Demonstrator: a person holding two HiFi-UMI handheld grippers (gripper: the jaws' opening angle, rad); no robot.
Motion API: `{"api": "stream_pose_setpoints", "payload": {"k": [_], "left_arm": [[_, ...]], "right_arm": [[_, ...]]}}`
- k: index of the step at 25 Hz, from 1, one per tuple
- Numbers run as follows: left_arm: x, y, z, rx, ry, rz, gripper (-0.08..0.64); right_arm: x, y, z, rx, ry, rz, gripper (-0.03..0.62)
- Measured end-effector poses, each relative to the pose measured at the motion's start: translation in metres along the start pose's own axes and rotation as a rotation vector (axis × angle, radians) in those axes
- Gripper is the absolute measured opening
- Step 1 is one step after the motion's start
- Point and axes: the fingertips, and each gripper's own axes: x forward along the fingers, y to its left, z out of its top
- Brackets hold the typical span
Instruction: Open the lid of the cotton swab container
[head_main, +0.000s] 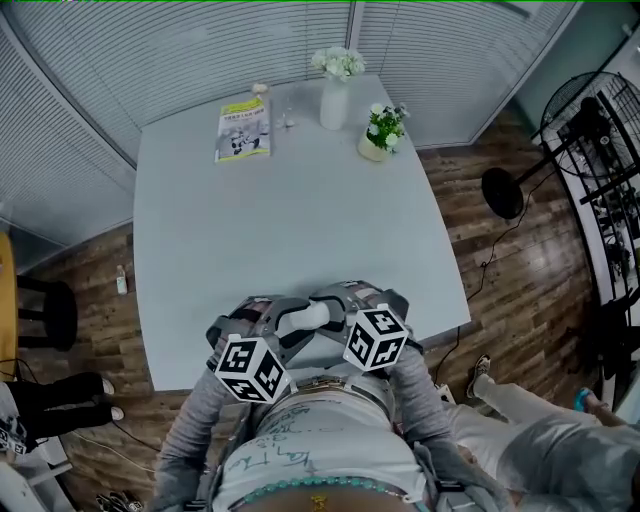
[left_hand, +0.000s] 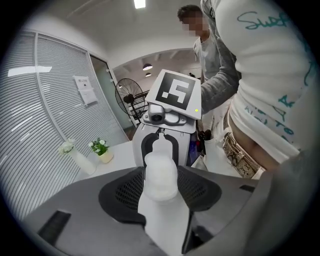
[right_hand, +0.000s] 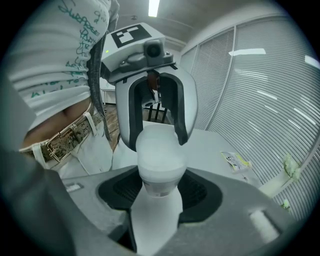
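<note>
Over the near edge of the table, the cotton swab container hangs between both grippers. The right gripper clamps one end, while the left gripper pinches the other

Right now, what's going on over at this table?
A person stands at the near edge of the table with a gripper in each hand. The right gripper clamps the body of a white cotton swab container. The left gripper appears to grip its lid end. The lid looks as if it is still on.
</note>
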Motion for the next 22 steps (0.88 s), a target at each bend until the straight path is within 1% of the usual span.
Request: {"api": "stream_pose_setpoints", "payload": {"k": [7,12,20,22], "left_arm": [[-0.0049,-0.0005,0.0006,-0.004,-0.001,-0.038,0.195],[-0.0051,-0.0030,-0.0019,-0.009,0.001,-0.070,0.193],[-0.0073,-0.0028,-0.0041,-0.015,0.015,-0.086,0.193],[-0.0081,-0.0030,-0.0045,-0.035,0.011,-0.098,0.193]], "right_arm": [[-0.0022,-0.0003,0.0040,-0.018,-0.008,-0.018,0.218],[-0.0010,0.0024,0.0040,-0.025,-0.012,-0.016,0.216],[0.0016,0.0022,0.0070,-0.019,-0.039,-0.016,0.216],[0.0034,0.0022,0.0072,-0.027,-0.042,-0.018,0.216]]}}
